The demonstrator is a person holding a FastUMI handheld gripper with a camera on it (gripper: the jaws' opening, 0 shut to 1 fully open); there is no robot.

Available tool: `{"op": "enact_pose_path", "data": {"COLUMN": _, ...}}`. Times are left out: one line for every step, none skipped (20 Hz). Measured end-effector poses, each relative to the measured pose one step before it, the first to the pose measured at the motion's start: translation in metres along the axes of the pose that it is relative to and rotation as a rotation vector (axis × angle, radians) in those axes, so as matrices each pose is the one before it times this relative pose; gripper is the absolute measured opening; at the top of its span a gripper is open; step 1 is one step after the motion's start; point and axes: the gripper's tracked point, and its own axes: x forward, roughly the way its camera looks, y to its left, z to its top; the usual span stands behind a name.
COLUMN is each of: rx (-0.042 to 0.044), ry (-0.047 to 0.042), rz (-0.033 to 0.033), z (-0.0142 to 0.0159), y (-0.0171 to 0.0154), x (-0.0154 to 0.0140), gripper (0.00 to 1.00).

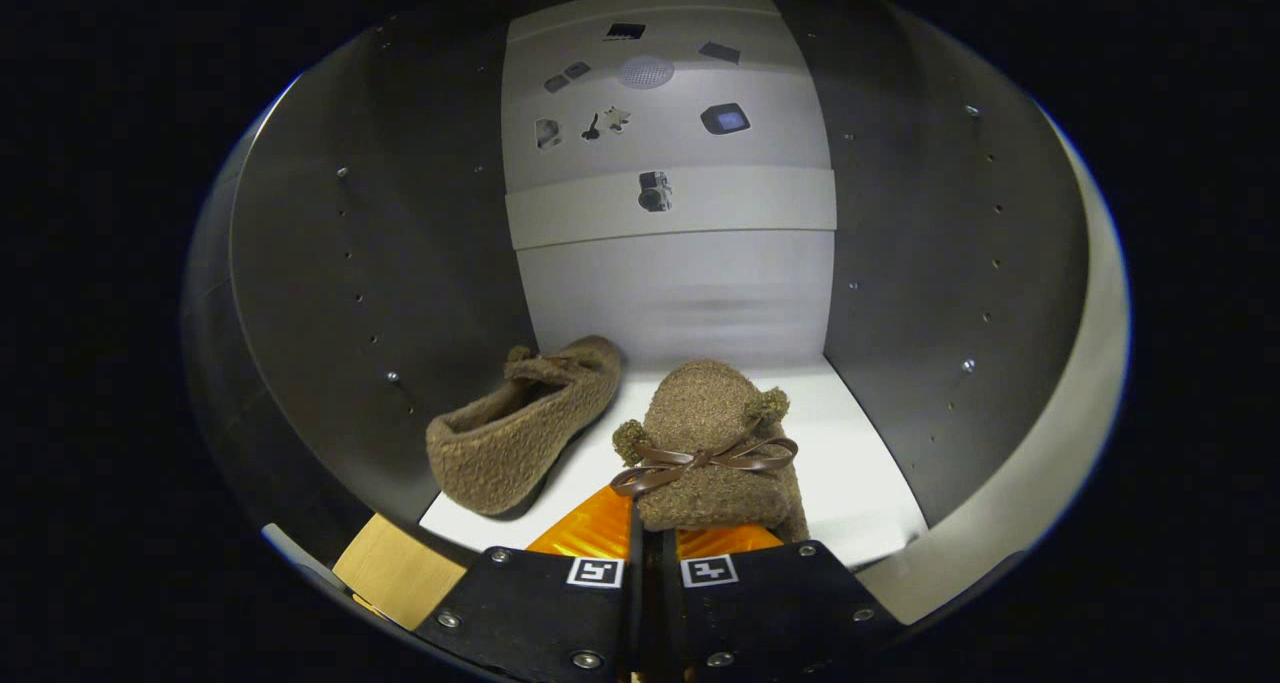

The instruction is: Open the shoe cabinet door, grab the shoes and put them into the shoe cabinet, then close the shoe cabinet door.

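I am looking into the shoe cabinet (pixel 330 293), which has dark side walls and a white floor (pixel 860 463). A brown fuzzy shoe with a ribbon bow (pixel 715 433) sits just ahead of my fingers, toe pointing away, over the white floor. My gripper (pixel 650 528) is shut on its near end, the fingers almost together. Whether the shoe rests on the floor or hangs just above it, I cannot tell. The second brown fuzzy shoe (pixel 520 428) lies tilted on the floor to the left, leaning towards the left wall.
The cabinet's right wall (pixel 940 263) stands close beside the held shoe. Beyond the shoes rises a pale back panel (pixel 680 283), with a white board carrying small dark items (pixel 660 113) above it. A light wooden piece (pixel 400 568) shows left of the fingers.
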Motion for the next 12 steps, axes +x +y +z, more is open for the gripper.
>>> {"op": "enact_pose_path", "data": {"rx": -0.0016, "ry": 0.00438, "rz": -0.00116, "z": 0.00424, "y": -0.0013, "x": 0.00704, "gripper": 0.07}}
{"op": "enact_pose_path", "data": {"rx": -0.00397, "ry": 0.00287, "rz": -0.00105, "z": 0.00397, "y": -0.0017, "x": 0.00619, "gripper": 0.07}}
{"op": "enact_pose_path", "data": {"rx": -0.0014, "ry": 0.005, "rz": 0.00158, "z": 0.00469, "y": -0.00185, "x": 0.00833, "gripper": 0.07}}
{"op": "enact_pose_path", "data": {"rx": -0.0007, "ry": 0.00628, "rz": -0.00116, "z": 0.00302, "y": -0.002, "x": 0.00716, "gripper": 0.07}}
{"op": "enact_pose_path", "data": {"rx": 0.00304, "ry": 0.00618, "rz": -0.00146, "z": 0.00327, "y": -0.00193, "x": 0.00608, "gripper": 0.07}}
{"op": "enact_pose_path", "data": {"rx": 0.00493, "ry": 0.00483, "rz": -0.00107, "z": 0.00355, "y": -0.00154, "x": 0.00754, "gripper": 0.07}}
{"op": "enact_pose_path", "data": {"rx": 0.00853, "ry": 0.00234, "rz": -0.00113, "z": 0.00397, "y": -0.00183, "x": 0.00629, "gripper": 0.07}}
{"op": "enact_pose_path", "data": {"rx": 0.0088, "ry": 0.00221, "rz": -0.00022, "z": 0.00357, "y": -0.00115, "x": 0.00794, "gripper": 0.07}}
{"op": "enact_pose_path", "data": {"rx": 0.00743, "ry": 0.00479, "rz": -0.00365, "z": 0.00334, "y": -0.00127, "x": 0.00802, "gripper": 0.07}}
{"op": "enact_pose_path", "data": {"rx": 0.00557, "ry": 0.00593, "rz": -0.00846, "z": 0.0023, "y": -0.00247, "x": 0.00804, "gripper": 0.07}}
{"op": "enact_pose_path", "data": {"rx": -0.00017, "ry": 0.00426, "rz": -0.00655, "z": 0.0028, "y": -0.00157, "x": 0.00687, "gripper": 0.07}}
{"op": "enact_pose_path", "data": {"rx": -0.00676, "ry": 0.00448, "rz": -0.00479, "z": 0.00224, "y": -0.00112, "x": 0.00675, "gripper": 0.07}}
